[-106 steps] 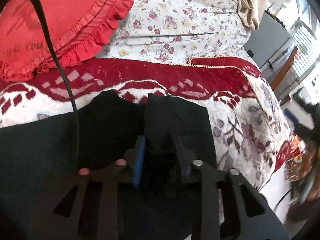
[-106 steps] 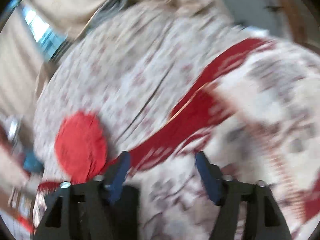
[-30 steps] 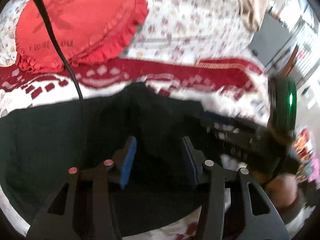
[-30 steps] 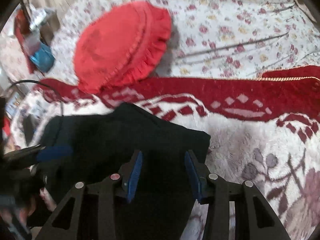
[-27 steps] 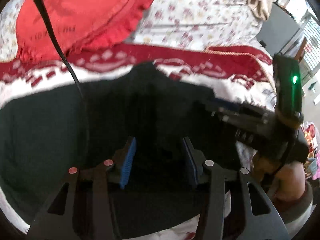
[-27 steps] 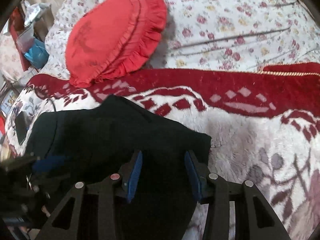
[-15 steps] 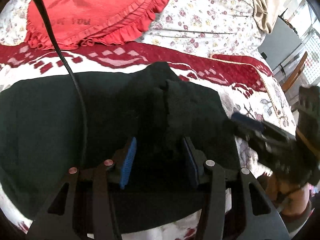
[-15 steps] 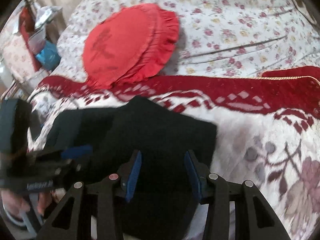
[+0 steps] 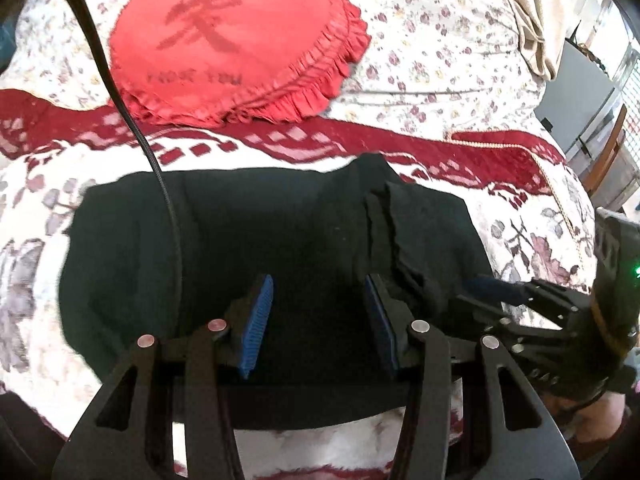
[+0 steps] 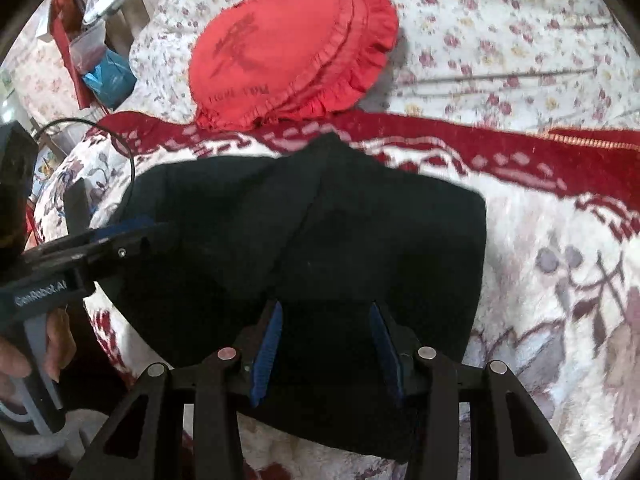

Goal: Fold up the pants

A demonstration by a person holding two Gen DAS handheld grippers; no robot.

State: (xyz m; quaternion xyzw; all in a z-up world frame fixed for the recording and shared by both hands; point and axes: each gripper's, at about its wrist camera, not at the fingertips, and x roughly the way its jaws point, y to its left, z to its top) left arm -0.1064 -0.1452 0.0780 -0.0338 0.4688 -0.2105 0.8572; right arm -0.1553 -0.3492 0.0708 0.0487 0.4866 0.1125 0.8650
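The black pants (image 9: 248, 240) lie folded in a compact block on the red and white blanket (image 9: 532, 232); they also show in the right wrist view (image 10: 360, 240). My left gripper (image 9: 318, 300) is open and empty, its blue pads just over the pants' near part. My right gripper (image 10: 326, 328) is open and empty over the near right part of the pants. The right gripper also shows at the right edge of the left wrist view (image 9: 500, 292), beside the pants' right end. The left gripper shows at the left of the right wrist view (image 10: 120, 236).
A red frilled heart-shaped cushion (image 9: 236, 44) lies behind the pants on the floral bedsheet (image 9: 440, 52). A black cable (image 9: 132, 120) hangs across the left wrist view. Bags and clutter (image 10: 96, 56) stand beside the bed at far left. Furniture (image 9: 592, 120) stands at right.
My left gripper let go of the pants' fabric and opened. Both grippers have drawn back and up a little from the folded pants, which now lie flatter.
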